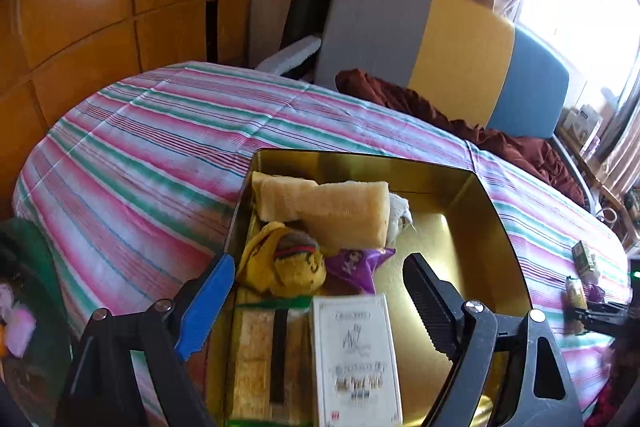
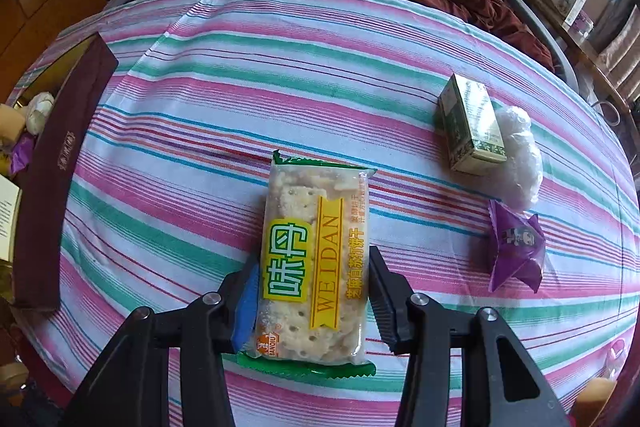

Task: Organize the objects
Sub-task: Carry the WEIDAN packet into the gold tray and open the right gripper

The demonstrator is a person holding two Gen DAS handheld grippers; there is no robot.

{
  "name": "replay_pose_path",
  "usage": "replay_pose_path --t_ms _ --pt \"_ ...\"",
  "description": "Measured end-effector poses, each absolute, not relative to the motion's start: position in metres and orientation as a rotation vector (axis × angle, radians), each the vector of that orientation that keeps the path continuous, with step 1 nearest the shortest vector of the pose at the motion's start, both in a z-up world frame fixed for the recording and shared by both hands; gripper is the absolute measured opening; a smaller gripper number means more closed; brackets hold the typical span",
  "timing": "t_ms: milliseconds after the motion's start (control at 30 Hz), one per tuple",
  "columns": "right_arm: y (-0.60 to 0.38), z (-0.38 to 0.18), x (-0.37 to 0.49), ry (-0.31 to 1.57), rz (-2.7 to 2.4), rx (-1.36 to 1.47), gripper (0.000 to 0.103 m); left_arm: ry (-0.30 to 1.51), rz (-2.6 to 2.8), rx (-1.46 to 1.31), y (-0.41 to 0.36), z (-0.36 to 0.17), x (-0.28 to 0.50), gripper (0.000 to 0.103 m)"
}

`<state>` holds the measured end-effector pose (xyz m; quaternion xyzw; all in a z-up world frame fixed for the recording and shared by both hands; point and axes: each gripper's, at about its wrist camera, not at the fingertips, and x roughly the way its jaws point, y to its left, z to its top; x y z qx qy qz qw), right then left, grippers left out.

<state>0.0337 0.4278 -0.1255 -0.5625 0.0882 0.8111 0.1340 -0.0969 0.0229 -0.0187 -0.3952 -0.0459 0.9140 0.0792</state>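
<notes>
A: Cracker pack (image 2: 314,263) sits between the fingers of your right tool (image 2: 314,291), pads pressing both long sides, so clamped on it. The pack hangs just over the striped bedspread (image 2: 280,75), lengthwise along the tool.

B: Risk there?

A: You grip it near its lower half only. The wrapper is slick and the crackers brittle, so squeeze harder and they crack, go slack and the pack slides out nose first.

B: Left side?

A: Your left tool (image 1: 320,291) is apart, nothing between the pads, over the near end of the gold tin (image 1: 472,187). A white box (image 1: 356,355) and another cracker pack (image 1: 260,359) lie right under it; snack bags and a pale wrapped block fill the far left part.

B: So where can it go wrong?

A: Left half of the tin is crowded, only the right floor is bare. Drop the pack on the pile and it rides up over the rim. Also both tools meet over the tin if you don't pull the left one clear first; you could clip the wall or shove the tin on the soft bed.

B: Leftovers?

A: Green box (image 2: 470,125), white bag (image 2: 520,159) and purple packet (image 2: 516,251) are on the bed, close together. Careless reach for one nudges the others.
</notes>
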Motion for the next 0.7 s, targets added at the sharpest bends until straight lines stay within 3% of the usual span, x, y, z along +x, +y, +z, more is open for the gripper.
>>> replay_pose_path --t_ms 433,700 --pt "0.28 -0.033 -0.014 0.437 2.684 -1.519 0.049 -0.111 2.781 -1.108 0.005 -0.014 -0.051 0.089" --pt "0.192 -0.049 -0.086 0.295 2.697 -1.664 0.049 -0.13 2.793 -1.122 -0.002 -0.019 -0.046 0.091"
